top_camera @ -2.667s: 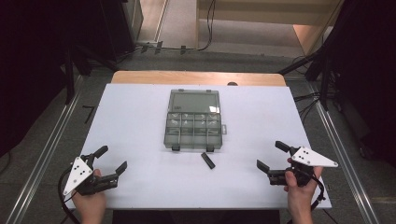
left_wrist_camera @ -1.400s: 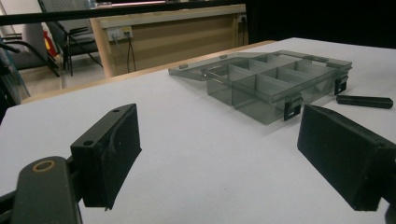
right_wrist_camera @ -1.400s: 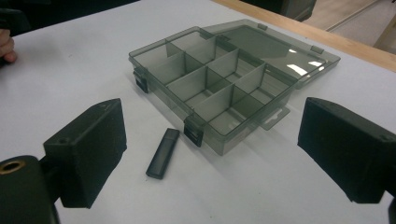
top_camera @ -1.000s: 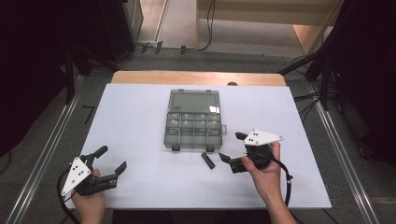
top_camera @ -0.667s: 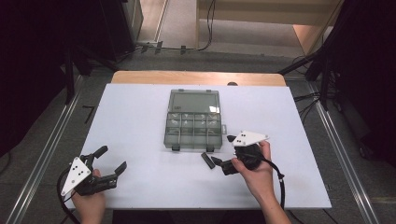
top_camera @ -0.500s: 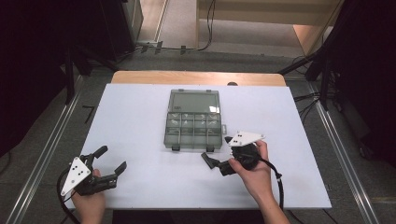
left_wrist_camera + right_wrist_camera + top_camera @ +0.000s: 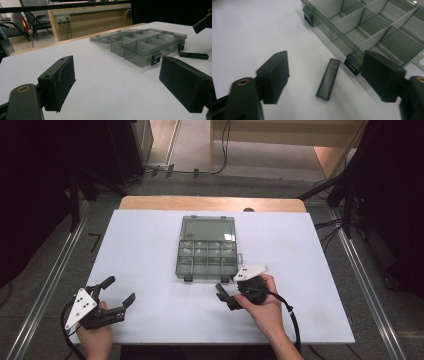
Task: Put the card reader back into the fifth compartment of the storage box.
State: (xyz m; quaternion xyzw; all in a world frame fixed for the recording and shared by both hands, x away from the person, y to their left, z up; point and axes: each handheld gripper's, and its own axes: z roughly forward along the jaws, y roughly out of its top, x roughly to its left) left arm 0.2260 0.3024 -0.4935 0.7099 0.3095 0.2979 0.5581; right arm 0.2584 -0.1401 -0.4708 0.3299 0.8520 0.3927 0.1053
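Count of items on the table (image 7: 150, 250): one clear compartment box (image 7: 207, 249), lid open. One small black stick (image 7: 328, 78), lying flat just beside the box's front edge. Two latches (image 7: 308, 16) on that front edge. Two handheld tongs: the left tongs (image 7: 117, 295) and the right tongs (image 7: 224, 295). Two hands (image 7: 265, 307) present.
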